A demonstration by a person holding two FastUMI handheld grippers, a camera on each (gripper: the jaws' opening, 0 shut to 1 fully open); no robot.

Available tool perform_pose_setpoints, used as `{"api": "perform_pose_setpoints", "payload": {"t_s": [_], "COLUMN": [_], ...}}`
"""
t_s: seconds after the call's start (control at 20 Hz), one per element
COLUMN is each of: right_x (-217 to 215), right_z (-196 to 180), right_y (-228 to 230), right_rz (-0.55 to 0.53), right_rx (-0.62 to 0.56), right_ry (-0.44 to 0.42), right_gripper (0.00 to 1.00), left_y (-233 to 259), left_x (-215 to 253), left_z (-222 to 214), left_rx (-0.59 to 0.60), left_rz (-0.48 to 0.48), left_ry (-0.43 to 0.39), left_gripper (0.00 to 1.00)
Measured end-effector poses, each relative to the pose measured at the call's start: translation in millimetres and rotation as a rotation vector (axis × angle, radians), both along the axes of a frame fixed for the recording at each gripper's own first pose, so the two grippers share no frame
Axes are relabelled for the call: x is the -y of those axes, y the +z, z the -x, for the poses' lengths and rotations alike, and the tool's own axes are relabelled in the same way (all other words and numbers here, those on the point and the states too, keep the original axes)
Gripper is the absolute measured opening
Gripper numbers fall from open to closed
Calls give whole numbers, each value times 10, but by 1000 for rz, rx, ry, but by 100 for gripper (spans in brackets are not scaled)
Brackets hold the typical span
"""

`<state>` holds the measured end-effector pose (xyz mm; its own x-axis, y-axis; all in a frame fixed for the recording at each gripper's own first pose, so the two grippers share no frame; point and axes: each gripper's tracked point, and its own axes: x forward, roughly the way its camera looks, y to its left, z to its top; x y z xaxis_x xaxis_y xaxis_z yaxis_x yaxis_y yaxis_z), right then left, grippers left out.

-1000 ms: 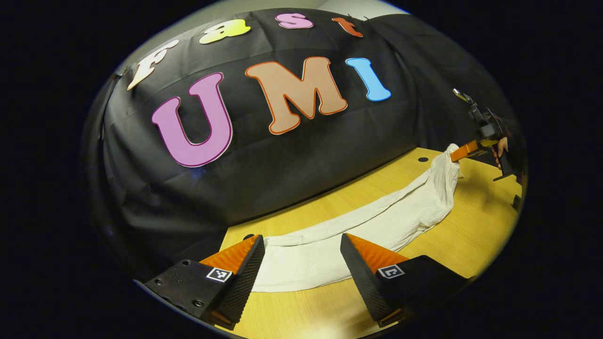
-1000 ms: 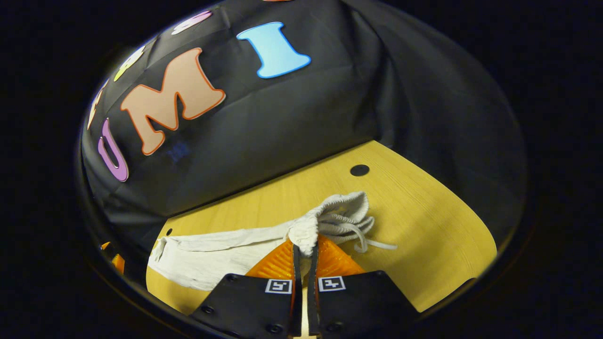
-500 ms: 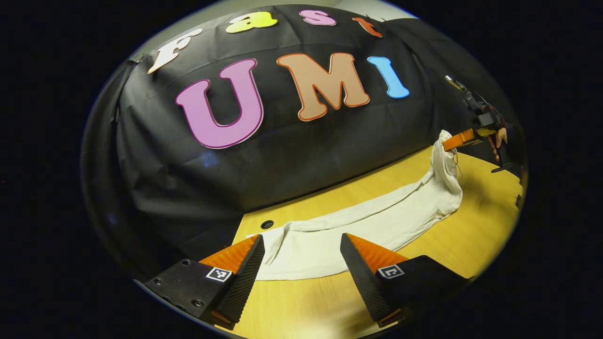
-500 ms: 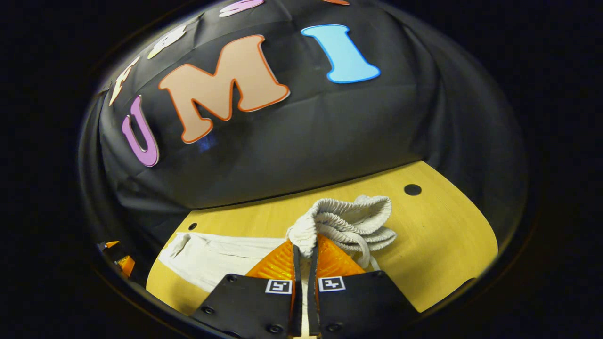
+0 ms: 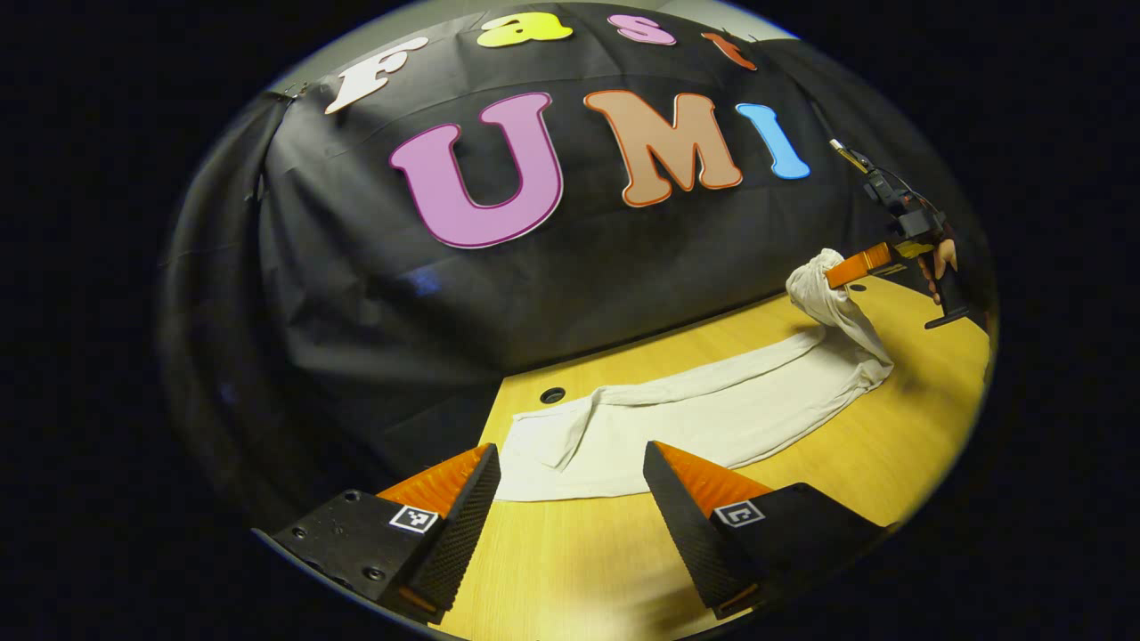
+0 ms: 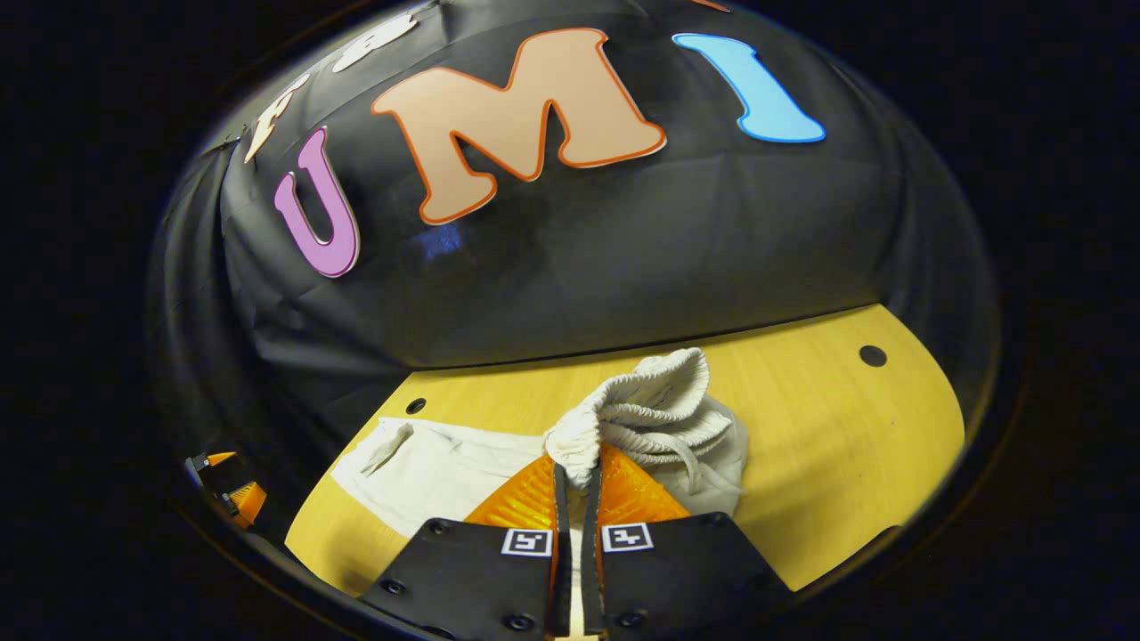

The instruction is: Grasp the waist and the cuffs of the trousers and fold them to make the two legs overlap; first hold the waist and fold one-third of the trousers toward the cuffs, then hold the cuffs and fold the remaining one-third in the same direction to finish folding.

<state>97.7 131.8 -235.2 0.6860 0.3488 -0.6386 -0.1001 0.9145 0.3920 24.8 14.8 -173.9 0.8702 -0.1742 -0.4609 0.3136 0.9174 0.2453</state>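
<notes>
Waist lifted, cuffs flat on the table

The right gripper (image 6: 576, 481) is clamped tight on the trousers' (image 5: 712, 418) bunched waist (image 6: 641, 414), raised off the table (image 6: 819, 445); the left gripper (image 5: 570, 499) hovers wide apart, empty, cuffs (image 5: 552, 458) just ahead.

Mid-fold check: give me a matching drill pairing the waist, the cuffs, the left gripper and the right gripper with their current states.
Things:
1. waist
2. cuffs
3. left gripper
4. right gripper

States:
A. open above the table
B. flat on the table
C. bunched, lifted off the table
D. shut on the waist

Pairs: 1-C, 2-B, 3-A, 4-D
</notes>
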Motion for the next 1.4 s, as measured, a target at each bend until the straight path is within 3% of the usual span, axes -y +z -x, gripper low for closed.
{"api": "perform_pose_setpoints", "payload": {"t_s": [0.15,0.45,0.5,0.55,0.6,0.75,0.8,0.85,0.9,1.2,1.4], "right_x": [-423,-980,-1111,-1187,-1240,-1145,-1176,-1166,-1131,-530,-267], "right_z": [55,371,393,392,434,318,402,406,409,552,696], "right_y": [-152,-869,-866,-827,-799,-734,-727,-673,-633,-524,-501], "right_rz": [-28,50,8,-29,-72,-54,-38,-31,-25,74,89], "right_rx": [-29,-168,-173,-181,-183,-144,-129,-123,-112,-103,-119], "right_ry": [42,158,207,236,262,273,271,266,251,143,68], "right_gripper": [6,8,14,29,34,93,97,92,97,96,97], "left_y": [-69,-258,-294,-340,-383,-521,-558,-599,-671,-1094,-1499], "left_x": [-263,-536,-552,-551,-550,-533,-520,-509,-516,-877,-1019], "left_z": [53,30,6,-35,-67,-175,-228,-268,-355,-1136,-1444], "left_rx": [-18,-59,-63,-70,-79,-102,-109,-116,-123,-135,-200], "left_rz": [-5,1,8,22,32,61,75,90,105,163,187], "left_ry": [32,39,36,32,30,23,21,18,20,120,137], "left_gripper": [96,96,96,96,96,96,96,96,96,96,96]}}
